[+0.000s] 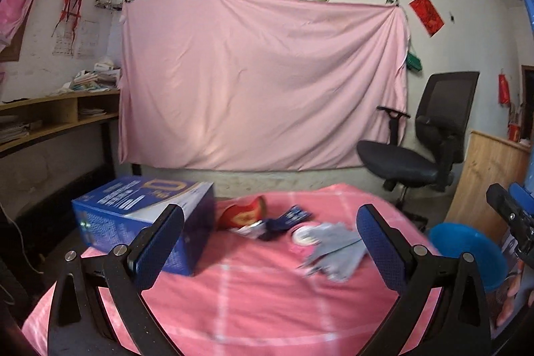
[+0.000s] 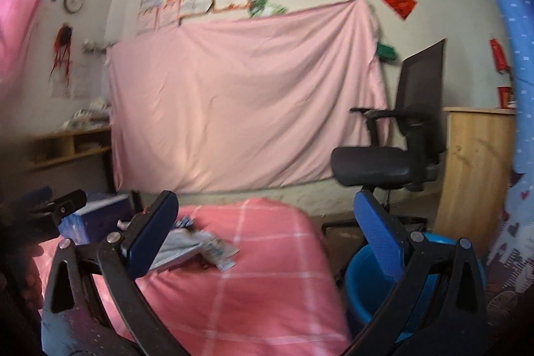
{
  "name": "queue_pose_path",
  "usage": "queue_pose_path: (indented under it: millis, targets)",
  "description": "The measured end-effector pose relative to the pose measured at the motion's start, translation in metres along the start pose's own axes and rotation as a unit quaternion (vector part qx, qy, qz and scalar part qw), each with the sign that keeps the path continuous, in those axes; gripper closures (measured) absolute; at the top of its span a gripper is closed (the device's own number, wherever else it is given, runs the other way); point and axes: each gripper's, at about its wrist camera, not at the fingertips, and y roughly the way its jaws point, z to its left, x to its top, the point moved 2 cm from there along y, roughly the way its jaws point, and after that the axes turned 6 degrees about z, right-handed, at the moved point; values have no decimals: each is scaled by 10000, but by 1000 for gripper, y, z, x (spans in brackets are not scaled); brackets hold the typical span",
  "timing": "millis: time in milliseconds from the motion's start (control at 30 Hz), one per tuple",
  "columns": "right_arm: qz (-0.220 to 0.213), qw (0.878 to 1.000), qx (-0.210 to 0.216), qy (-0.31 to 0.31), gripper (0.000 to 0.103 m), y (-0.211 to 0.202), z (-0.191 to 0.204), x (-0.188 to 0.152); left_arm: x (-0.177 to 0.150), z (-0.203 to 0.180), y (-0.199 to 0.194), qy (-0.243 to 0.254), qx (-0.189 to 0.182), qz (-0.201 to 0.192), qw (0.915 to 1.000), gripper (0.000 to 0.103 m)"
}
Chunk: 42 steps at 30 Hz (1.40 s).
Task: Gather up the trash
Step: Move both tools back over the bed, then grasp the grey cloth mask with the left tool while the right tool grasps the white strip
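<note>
On pink checked table (image 1: pixel 233 289): scattered wrappers (image 1: pixel 330 251) near blue box (image 1: pixel 140 222), uncollected; left gripper (image 1: pixel 270 242) and right gripper (image 2: pixel 267 236) both wide, empty; approach step, next needs descent onto one wrapper, blue basin (image 1: pixel 467 249) beside.

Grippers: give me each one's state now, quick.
Left gripper: open, holding nothing, above the pink cloth.
Right gripper: open, holding nothing.
</note>
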Motion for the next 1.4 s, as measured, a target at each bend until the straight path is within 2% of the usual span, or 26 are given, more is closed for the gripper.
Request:
queue_pose_path:
  millis: [233, 467, 500, 567, 700, 867, 933, 1067, 1133, 1233, 1333, 1400]
  targets:
    - [615, 9977, 153, -252, 0, 34, 18, -18, -21, 10, 31, 105, -31, 468, 9988, 1]
    - [1380, 9887, 43, -578, 0, 72, 19, -35, -26, 2, 57, 214, -489, 847, 9950, 2]
    - [1534, 9862, 76, -625, 4, 80, 18, -37, -25, 0, 60, 221, -565, 883, 9942, 3]
    - [1783, 9819, 168, -608, 12, 94, 14, -42, -26, -7, 69, 266, -785, 1019, 9913, 8]
    - [2385, 9688, 515, -440, 24, 118, 10, -52, -26, -17, 90, 317, -1071, 1389, 9840, 31]
    - [2788, 9555, 710, -649, 29, 137, 16, -59, -23, -27, 108, 364, -1309, 1661, 9767, 47]
    - [2894, 9514, 742, -746, 32, 145, 19, -59, -22, -28, 116, 381, -1358, 1771, 9740, 57]
    - [3209, 9398, 781, -879, 35, 161, 24, -64, -22, -25, 131, 240, -1493, 2066, 9667, 71]
    - [3284, 9366, 799, -925, 35, 164, 27, -65, -23, -22, 135, 172, -1548, 2198, 9630, 87]
    - [3370, 9317, 871, -1037, 37, 170, 31, -66, -25, -17, 139, 74, -1584, 2318, 9598, 95]
    - [3427, 9279, 937, -1131, 45, 176, 34, -66, -22, -14, 136, 31, -1591, 2267, 9609, 99]
    - [3454, 9261, 992, -1147, 62, 176, 35, -68, -22, -14, 128, 45, -1574, 2209, 9625, 101]
